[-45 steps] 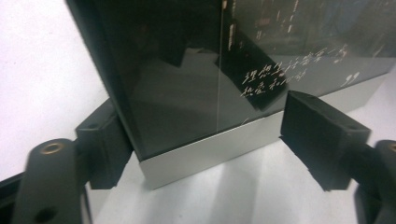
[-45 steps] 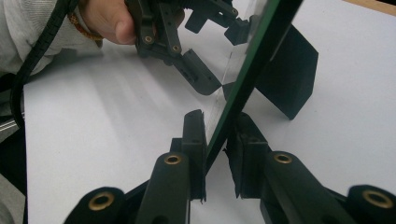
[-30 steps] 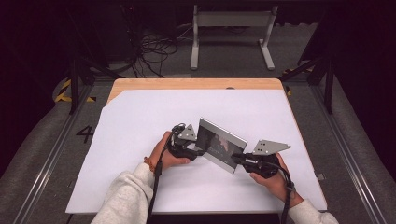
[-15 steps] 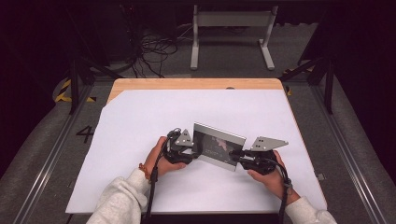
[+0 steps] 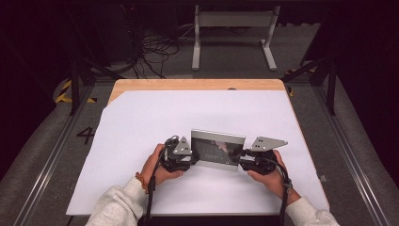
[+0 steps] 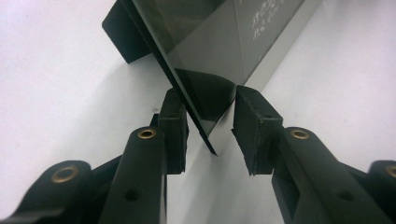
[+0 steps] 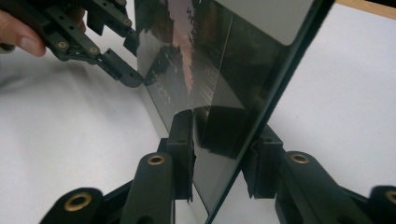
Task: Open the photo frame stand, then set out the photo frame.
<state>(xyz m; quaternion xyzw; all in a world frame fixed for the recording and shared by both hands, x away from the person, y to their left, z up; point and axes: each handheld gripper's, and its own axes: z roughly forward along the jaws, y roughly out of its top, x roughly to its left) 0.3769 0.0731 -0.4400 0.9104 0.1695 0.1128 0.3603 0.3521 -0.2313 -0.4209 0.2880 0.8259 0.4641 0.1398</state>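
we had the glass panel [image 5: 218, 149] up off the white counter [image 5: 141, 117], near its front edge, held between both grippers. the left gripper [image 5: 189, 159] pinched the panel's left corner, its fingers [image 6: 175, 122] closed on the glass; the right gripper [image 5: 243, 160] clamped the right edge. the lift looked done to us; where to set it down was left.

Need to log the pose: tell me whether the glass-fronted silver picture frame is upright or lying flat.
Upright. The glass-fronted silver picture frame stands on edge on the white table sheet, left gripper and right gripper at its ends.
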